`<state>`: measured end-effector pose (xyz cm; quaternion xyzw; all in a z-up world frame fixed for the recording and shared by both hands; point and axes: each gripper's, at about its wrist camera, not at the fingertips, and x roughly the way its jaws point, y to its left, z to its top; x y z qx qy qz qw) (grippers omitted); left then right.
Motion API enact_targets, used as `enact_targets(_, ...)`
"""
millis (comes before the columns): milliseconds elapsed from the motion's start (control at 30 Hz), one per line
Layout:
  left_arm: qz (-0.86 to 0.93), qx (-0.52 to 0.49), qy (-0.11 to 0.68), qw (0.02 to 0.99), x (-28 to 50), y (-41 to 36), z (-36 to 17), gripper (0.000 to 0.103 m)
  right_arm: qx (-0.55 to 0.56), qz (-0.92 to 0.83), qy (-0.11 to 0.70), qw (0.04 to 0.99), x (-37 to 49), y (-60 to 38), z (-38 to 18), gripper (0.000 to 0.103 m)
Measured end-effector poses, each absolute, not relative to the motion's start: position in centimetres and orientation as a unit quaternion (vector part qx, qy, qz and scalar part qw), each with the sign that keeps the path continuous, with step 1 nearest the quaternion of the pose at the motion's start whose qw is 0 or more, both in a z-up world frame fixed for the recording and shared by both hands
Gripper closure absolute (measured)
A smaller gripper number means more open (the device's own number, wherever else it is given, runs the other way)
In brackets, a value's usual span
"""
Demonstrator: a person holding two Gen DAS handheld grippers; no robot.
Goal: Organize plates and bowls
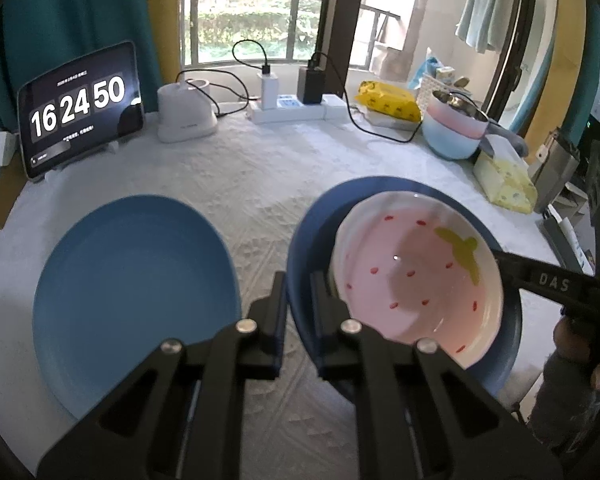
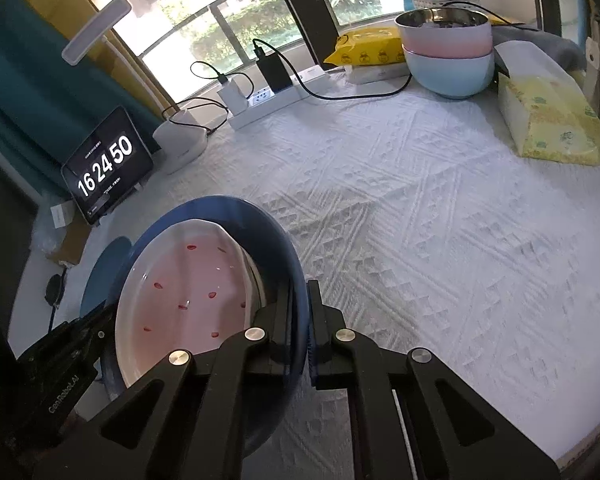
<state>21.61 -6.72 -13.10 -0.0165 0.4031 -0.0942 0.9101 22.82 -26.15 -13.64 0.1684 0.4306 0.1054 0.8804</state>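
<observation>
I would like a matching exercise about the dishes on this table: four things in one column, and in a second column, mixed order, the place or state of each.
Things:
1. strawberry dish
2. dark blue plate
3. light blue plate
4. pink bowl

Places or states:
A. lies alone and flat on the white cloth, untouched
B. is stacked in a pale blue bowl at the back of the table
C. rests inside a larger plate
D. is gripped at its rim by the left gripper and the right gripper

Pairs: 1-C, 2-D, 3-A, 4-B
</observation>
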Motion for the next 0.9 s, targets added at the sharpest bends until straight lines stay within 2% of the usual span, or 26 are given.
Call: enact_targets(900, -0.120, -0.030, 0.393, 0.911, 20.1, -6.7, -11.2, 0.094, 0.166, 0.097, 0.414, 0.890, 20.9, -26.9, -11.3, 0.096)
